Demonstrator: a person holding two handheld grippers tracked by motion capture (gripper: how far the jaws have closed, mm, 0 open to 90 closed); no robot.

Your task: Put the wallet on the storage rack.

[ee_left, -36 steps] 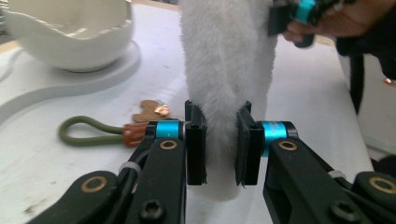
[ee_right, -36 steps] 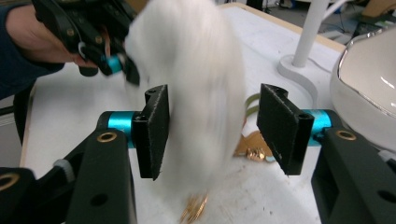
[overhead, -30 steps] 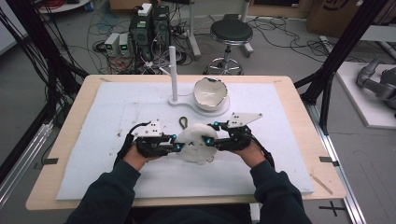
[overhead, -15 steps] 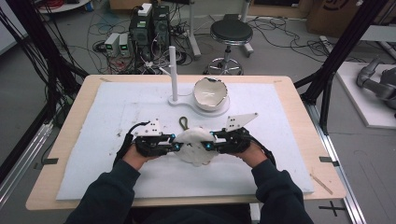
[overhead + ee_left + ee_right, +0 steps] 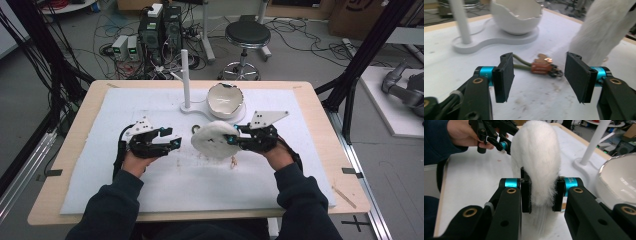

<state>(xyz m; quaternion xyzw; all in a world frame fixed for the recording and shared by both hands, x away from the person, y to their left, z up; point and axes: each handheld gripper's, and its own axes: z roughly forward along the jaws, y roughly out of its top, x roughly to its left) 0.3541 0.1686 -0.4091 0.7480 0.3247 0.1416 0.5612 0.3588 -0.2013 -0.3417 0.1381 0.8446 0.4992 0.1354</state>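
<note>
Grippers: two, one in each hand, both over the white mat (image 5: 150, 200).
Right gripper (image 5: 234, 140): jaws clamped on one white fluffy pad (image 5: 215, 139), pinching its edge; in the right gripper view (image 5: 541, 192) the pile (image 5: 536, 157) bulged out above and below the two black jaws.
Fluffy pad, position: one, lifted and tilted near the middle of the mat, in front of the bowl; whether its lower edge touched the mat could not be told.
Left gripper (image 5: 172, 138): jaws spread wide, holding nothing; sat to the left of the pad, apart from it. In the left gripper view (image 5: 541, 75) bare mat (image 5: 539, 100) lay between the jaws.
Small parts: one orange-brown connector piece (image 5: 544, 67) with one olive cord (image 5: 520, 62) lay on the mat beyond the open jaws, beside the pad's lower edge (image 5: 596, 37); blurred, make not readable. In the high view a small loop (image 5: 195, 128) lay just left of the pad.
Bowl: one white bowl (image 5: 225, 100) with a jagged, broken-looking rim, seated on the white stand base (image 5: 192, 109).
Post: one upright white post (image 5: 185, 75) on that same base, left of the bowl.
Table: one wooden table (image 5: 75, 145), mostly covered by the mat.
Mat surface: a few brownish specks and smudges near the pad.
Hands: two, dark sleeves (image 5: 107, 210) entering from the near edge.
Floor behind: one round stool (image 5: 246, 36), electronics boxes and loose cables.
</note>
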